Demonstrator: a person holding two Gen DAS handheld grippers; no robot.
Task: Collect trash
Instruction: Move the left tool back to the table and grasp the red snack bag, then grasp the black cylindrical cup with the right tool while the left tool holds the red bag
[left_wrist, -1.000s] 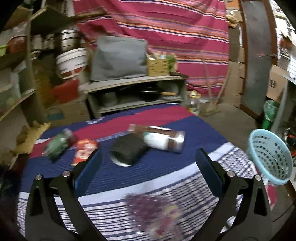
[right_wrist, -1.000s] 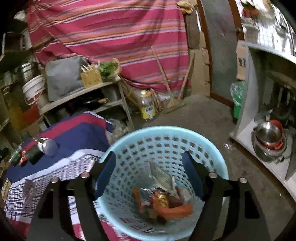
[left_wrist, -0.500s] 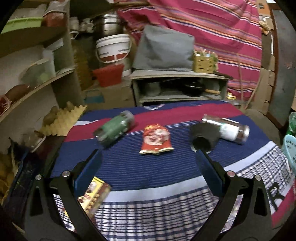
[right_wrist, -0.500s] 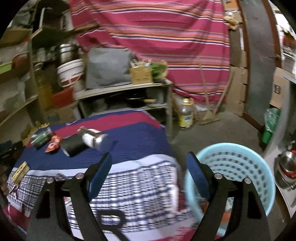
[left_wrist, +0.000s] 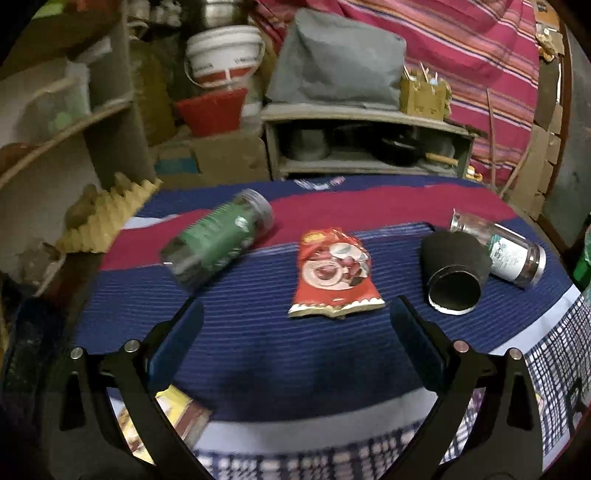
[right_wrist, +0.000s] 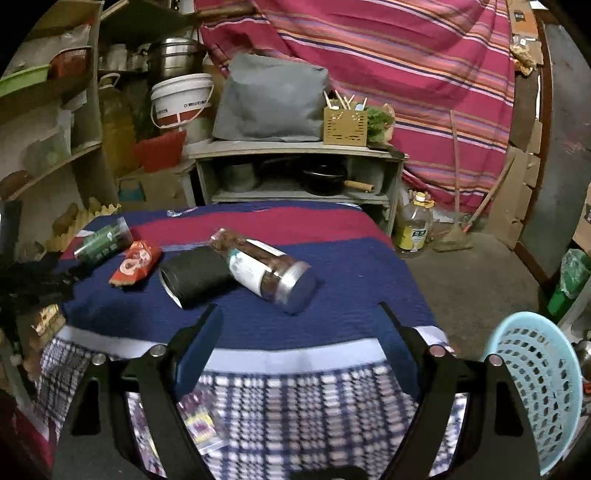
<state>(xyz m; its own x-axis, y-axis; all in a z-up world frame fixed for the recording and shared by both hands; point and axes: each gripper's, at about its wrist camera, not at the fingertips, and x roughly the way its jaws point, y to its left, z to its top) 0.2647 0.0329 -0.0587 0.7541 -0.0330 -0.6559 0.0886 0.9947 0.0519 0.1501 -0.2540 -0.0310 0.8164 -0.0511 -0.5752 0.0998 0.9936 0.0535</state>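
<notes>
A red snack wrapper (left_wrist: 332, 275) lies flat on the blue striped cloth, just ahead of my open, empty left gripper (left_wrist: 295, 343). A green jar (left_wrist: 218, 242) lies on its side to the left, a black cup (left_wrist: 452, 273) and a clear jar (left_wrist: 506, 253) lie to the right. A yellow packet (left_wrist: 177, 413) lies by the left finger. In the right wrist view my open, empty right gripper (right_wrist: 299, 350) hovers over the table's near edge; the clear jar (right_wrist: 266, 271), black cup (right_wrist: 195, 277), red wrapper (right_wrist: 135, 262) and green jar (right_wrist: 105, 242) lie ahead. A purple-yellow wrapper (right_wrist: 199, 424) lies under it.
A light blue basket (right_wrist: 535, 384) stands on the floor at the table's right. Behind the table are a grey shelf (right_wrist: 295, 173) with pots, a white bucket (right_wrist: 183, 99) and left wall shelves (left_wrist: 66, 122). A plastic bottle (right_wrist: 412, 225) stands on the floor.
My right gripper swung left from above the basket to over the table edge. My left gripper turned left and moved closer, bringing the red wrapper between its fingers' line.
</notes>
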